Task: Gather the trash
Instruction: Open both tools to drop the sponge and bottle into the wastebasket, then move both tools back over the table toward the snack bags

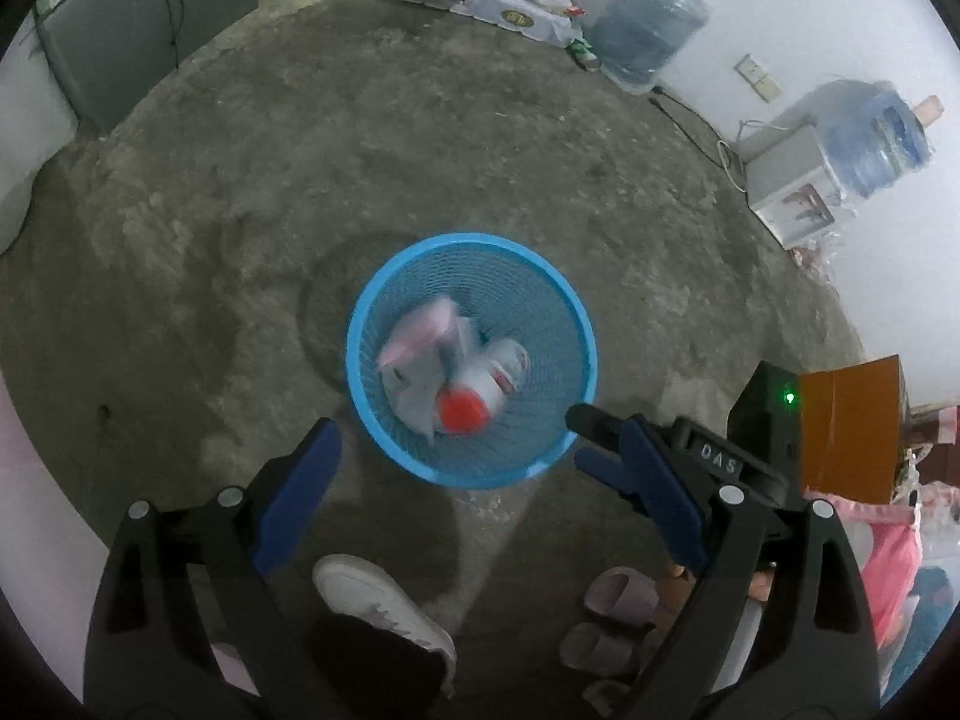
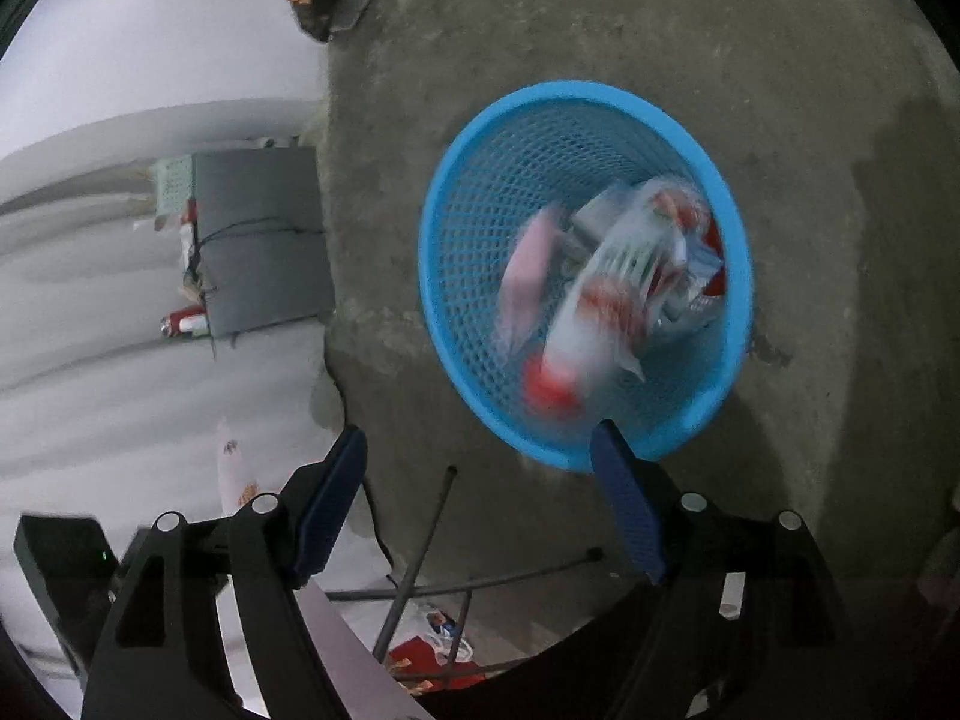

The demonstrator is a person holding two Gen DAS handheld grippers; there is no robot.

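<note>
A blue mesh basket (image 1: 474,239) stands on the concrete floor. Inside it lie a pink and white wrapper (image 1: 420,336) and a white bottle with a red cap (image 1: 462,411), both blurred. My left gripper (image 1: 480,435) hangs above the basket's near rim, open, nothing between its blue pads. The right gripper (image 1: 585,443) pokes in from the right at the rim. In the right wrist view, the basket (image 2: 576,89) is ahead with the blurred bottle (image 2: 576,330) and wrapper (image 2: 528,276) inside. The right gripper (image 2: 480,435) is open and empty, one fingertip (image 2: 606,438) over the rim.
A person's white shoe (image 1: 372,600) and grey slippers (image 1: 618,600) sit below the left gripper. An orange cardboard box (image 1: 852,426) is at right. Water jugs (image 1: 648,30) and flattened cartons (image 1: 510,0) line the far wall. A grey cabinet (image 2: 264,240) and thin metal rods (image 2: 420,552) are left of the basket.
</note>
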